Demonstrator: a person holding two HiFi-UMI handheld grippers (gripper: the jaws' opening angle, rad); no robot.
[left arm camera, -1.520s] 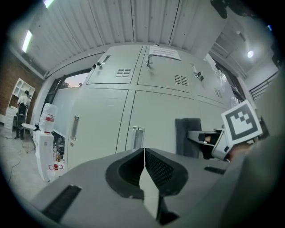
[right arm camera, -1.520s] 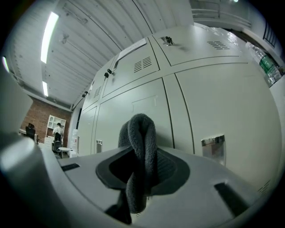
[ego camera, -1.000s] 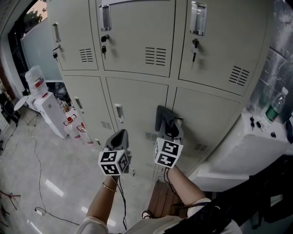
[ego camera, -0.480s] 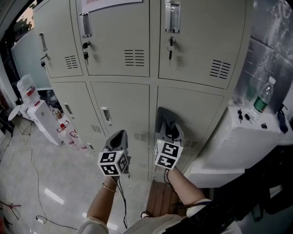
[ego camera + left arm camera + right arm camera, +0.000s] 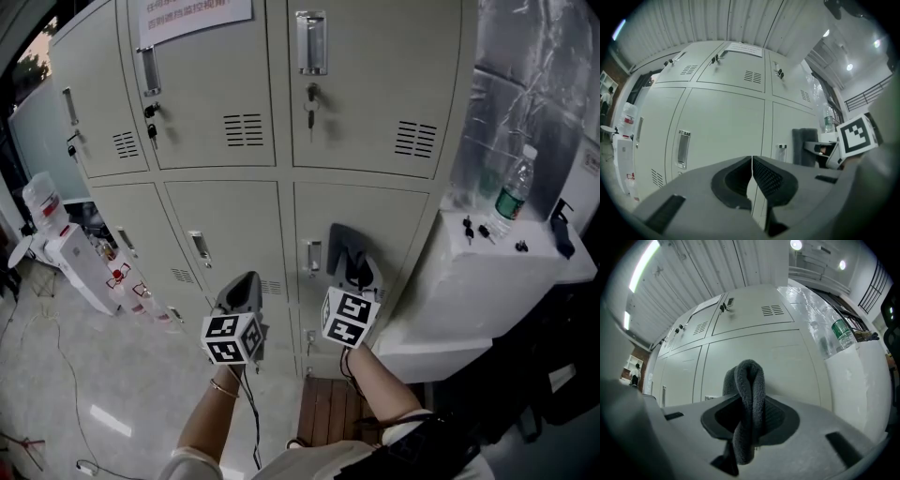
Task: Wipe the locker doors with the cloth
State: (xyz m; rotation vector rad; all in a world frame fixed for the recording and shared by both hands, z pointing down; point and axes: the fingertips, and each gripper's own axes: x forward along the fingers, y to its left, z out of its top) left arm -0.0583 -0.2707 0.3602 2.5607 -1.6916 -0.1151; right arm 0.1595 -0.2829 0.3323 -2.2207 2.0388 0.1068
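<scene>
The bank of lockers (image 5: 375, 84) fills the wall, and the lower right door (image 5: 394, 220) is the one the person faces. Hard against that door's right edge stands a white cabinet (image 5: 469, 291) with a water bottle (image 5: 511, 192) on top. Far to the door's left is a water dispenser (image 5: 70, 258) on open floor.

The right gripper (image 5: 354, 270) is held up in front of that door, just right of its recessed handle (image 5: 314, 255). Its jaws are clamped on the dark grey cloth (image 5: 749, 399), a thick fold standing proud above them. From where I stand I cannot tell whether the cloth touches the metal yet. The left gripper (image 5: 752, 173) sits left of the door, before the middle one, with its jaws pressed together and nothing between them.

I would judge this to be the approach, or the very start of a stroke, on the lower right door. The next move calls for pressing the fold flat against the panel and sweeping it across.

There is free room above and to the left of the door. To the right the cabinet closes in, so strokes must stop short of it. The handle and the small vent slots below it are the bits likely to snag the cloth.
</scene>
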